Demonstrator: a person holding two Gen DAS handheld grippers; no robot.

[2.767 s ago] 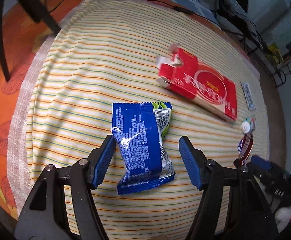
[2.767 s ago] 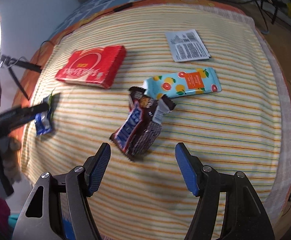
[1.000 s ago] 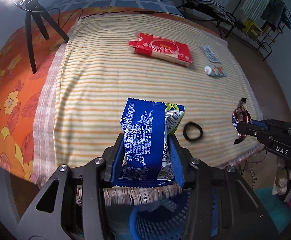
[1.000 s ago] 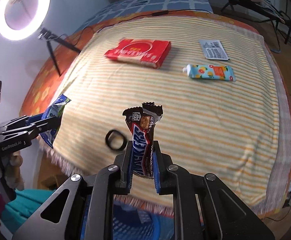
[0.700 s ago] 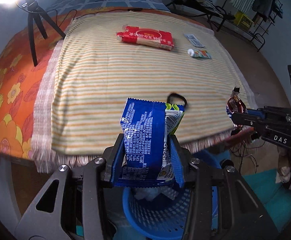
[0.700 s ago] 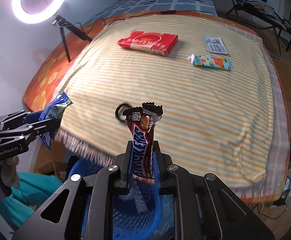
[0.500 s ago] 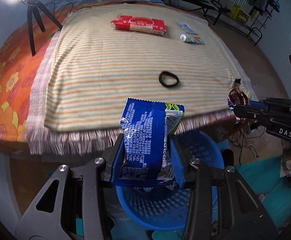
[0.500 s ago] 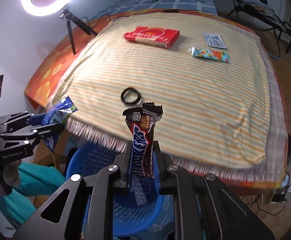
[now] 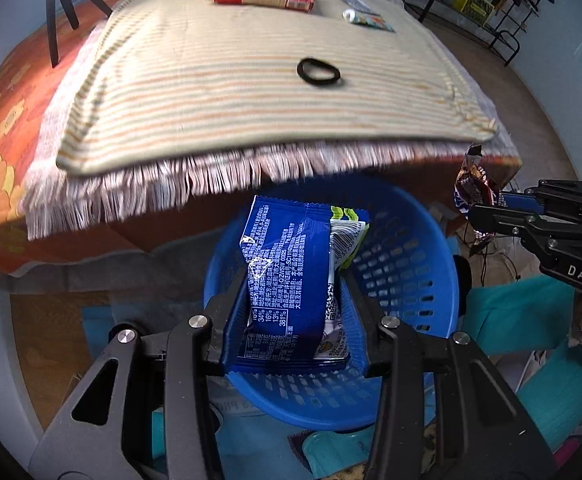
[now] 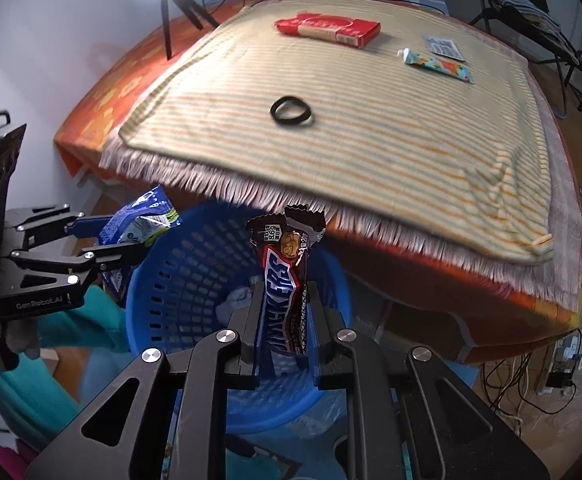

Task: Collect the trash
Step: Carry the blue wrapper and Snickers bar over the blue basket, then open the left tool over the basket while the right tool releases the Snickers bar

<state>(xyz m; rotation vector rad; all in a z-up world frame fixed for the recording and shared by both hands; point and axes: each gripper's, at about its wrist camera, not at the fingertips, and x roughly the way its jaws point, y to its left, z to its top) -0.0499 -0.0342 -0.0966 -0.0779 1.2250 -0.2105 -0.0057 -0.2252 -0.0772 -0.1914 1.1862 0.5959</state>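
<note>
My left gripper (image 9: 295, 308) pinches a blue snack wrapper (image 9: 291, 276), pads pressed on both of its sides, and holds it at the lower centre of the left wrist frame, directly over the blue basket (image 9: 407, 264). My right gripper (image 10: 282, 324) is nearly closed on a chocolate bar wrapper (image 10: 285, 276), which stands upright between the pads at the centre of the right wrist frame, also over the basket's opening. Something white lies inside the basket, too dim to make out. The basket sits on the floor just below the fringed edge of the striped cloth (image 10: 391, 128) that covers the table. On the cloth lie a black ring (image 10: 291, 111) near the middle, a red box (image 10: 329, 30) at the top, and a colourful tube (image 10: 439, 65) with a small printed sachet (image 10: 443, 47) toward the upper right.
</note>
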